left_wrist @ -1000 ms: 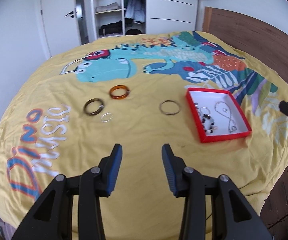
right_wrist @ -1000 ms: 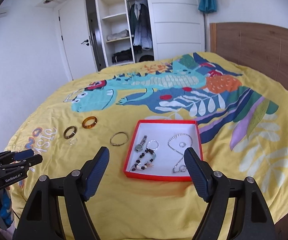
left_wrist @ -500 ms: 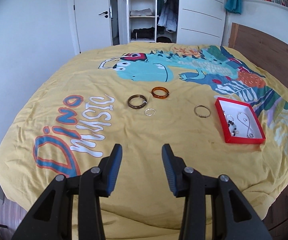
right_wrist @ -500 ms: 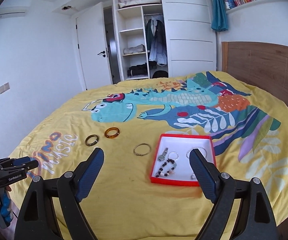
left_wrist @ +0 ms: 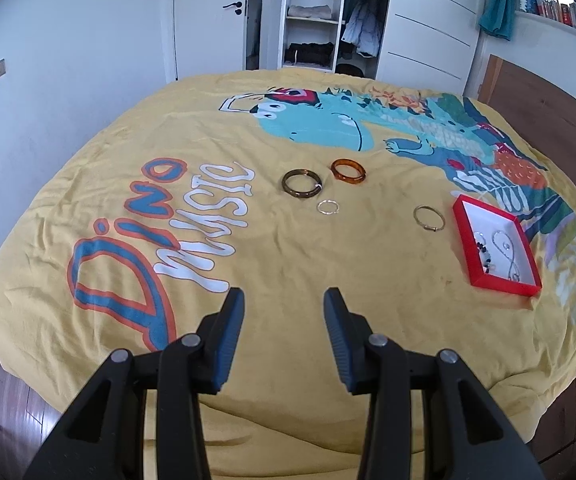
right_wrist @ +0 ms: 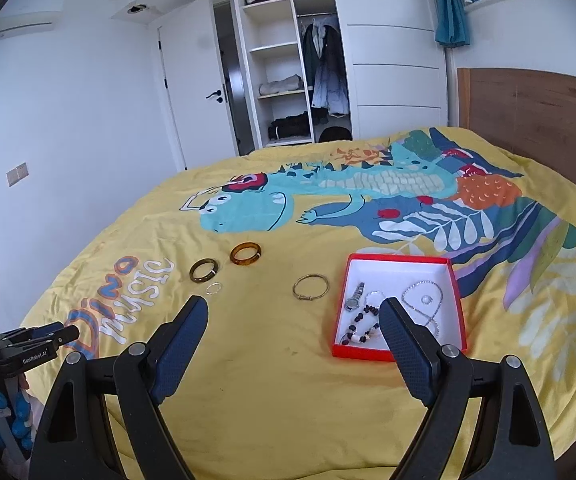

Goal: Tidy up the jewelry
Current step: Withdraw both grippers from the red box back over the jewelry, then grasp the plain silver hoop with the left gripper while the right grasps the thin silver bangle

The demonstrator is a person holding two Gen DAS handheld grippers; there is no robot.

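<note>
A red jewelry box (left_wrist: 464,226) (right_wrist: 458,300) with a white inside lies on the yellow bedspread and holds a watch (right_wrist: 354,300), a beaded bracelet (right_wrist: 362,326) and a silver chain (right_wrist: 424,304). Loose on the spread lie an amber bangle (left_wrist: 348,171) (right_wrist: 245,254), a dark brown bangle (left_wrist: 302,183) (right_wrist: 204,270), a thin silver ring (left_wrist: 328,207) (right_wrist: 213,288) and a gold bangle (left_wrist: 429,218) (right_wrist: 310,287). My left gripper (left_wrist: 283,304) is open and empty, well short of the bangles. My right gripper (right_wrist: 294,316) is wide open and empty, above the bed's near part.
The yellow dinosaur bedspread (left_wrist: 247,240) covers the bed. A wooden headboard (right_wrist: 536,112) stands at the right. An open wardrobe (right_wrist: 296,80) and a door (right_wrist: 195,92) are at the back. The left gripper's body (right_wrist: 15,352) shows at the left of the right wrist view.
Both grippers have pulled back and risen from the jewelry, so the bed looks smaller and farther. The left view has swung so the box sits further right. Both stayed open and empty.
</note>
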